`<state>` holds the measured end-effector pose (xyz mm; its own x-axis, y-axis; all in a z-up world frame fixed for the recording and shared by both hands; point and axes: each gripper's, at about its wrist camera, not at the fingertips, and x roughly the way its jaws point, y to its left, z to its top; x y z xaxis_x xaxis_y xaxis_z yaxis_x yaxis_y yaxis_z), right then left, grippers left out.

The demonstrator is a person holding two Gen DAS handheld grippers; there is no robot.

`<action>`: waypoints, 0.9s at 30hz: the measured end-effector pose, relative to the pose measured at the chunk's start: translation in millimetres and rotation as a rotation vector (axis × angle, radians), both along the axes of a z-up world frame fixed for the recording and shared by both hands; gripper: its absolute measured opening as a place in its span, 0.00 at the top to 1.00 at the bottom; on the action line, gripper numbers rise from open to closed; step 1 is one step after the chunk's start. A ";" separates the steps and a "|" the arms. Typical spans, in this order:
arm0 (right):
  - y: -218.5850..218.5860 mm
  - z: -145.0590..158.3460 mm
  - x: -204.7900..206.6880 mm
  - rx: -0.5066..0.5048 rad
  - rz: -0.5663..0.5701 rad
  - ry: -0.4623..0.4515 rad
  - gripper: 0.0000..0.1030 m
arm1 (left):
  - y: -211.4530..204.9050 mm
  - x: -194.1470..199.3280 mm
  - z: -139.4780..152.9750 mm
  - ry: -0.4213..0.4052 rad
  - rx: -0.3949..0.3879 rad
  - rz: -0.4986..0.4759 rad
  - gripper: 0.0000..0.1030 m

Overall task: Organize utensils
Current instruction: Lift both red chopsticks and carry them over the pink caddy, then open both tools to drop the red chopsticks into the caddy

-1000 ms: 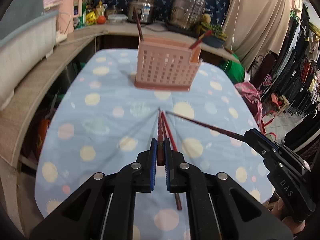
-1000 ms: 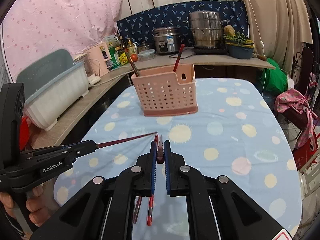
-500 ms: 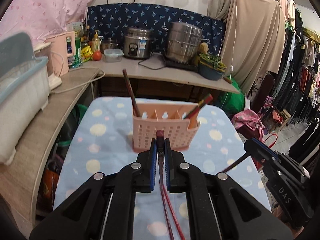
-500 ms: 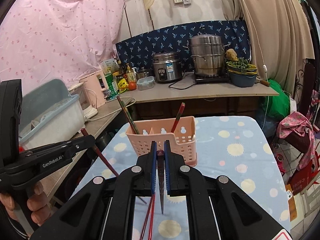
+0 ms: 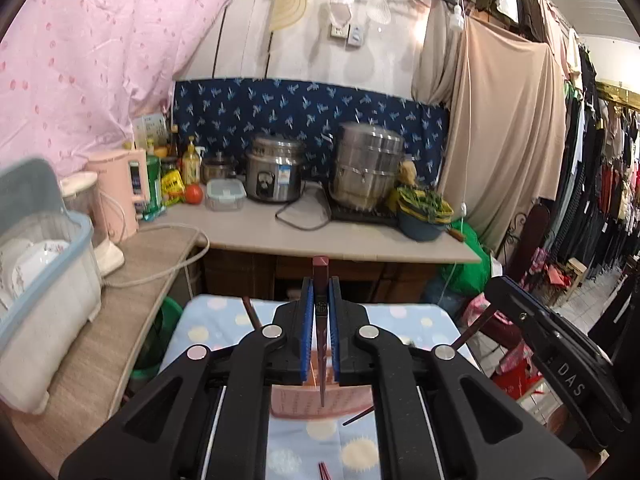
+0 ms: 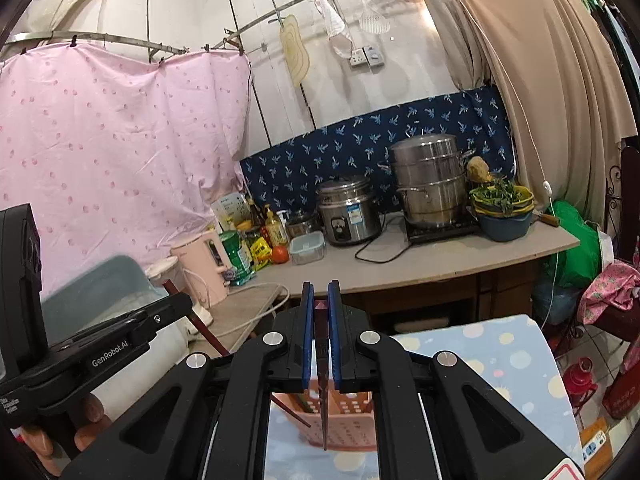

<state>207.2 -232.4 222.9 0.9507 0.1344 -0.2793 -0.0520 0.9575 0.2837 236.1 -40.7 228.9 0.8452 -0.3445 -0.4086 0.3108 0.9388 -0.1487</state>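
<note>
Both grippers are matte black plastic with angular linkage arms, round silver screws at the joints and blue pads lining the fingers: left gripper [image 5: 320, 308], right gripper [image 6: 321, 312]. White lettering: "GenRobot.AI" on the left gripper's side, "DAS" on the right gripper's side. Bare skin on the left hand [image 6: 60, 436], fingers wrapped round the black handle.
</note>
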 end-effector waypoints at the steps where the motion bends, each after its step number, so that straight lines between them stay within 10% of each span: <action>1: 0.0 6.0 5.3 -0.002 -0.007 -0.015 0.93 | -0.3 4.6 3.7 -0.010 -0.004 0.004 0.93; 9: -7.5 14.4 46.0 0.006 -0.045 -0.036 0.93 | -3.5 39.0 8.1 -0.046 0.000 0.027 0.93; 27: 8.2 -74.1 91.0 -0.028 -0.031 0.188 0.87 | -7.1 73.9 -65.6 0.128 0.024 0.037 0.92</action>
<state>298.2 -224.2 148.9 0.8848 0.0951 -0.4561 0.0295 0.9655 0.2586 310.0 -47.7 163.3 0.7975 -0.3028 -0.5218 0.2554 0.9531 -0.1627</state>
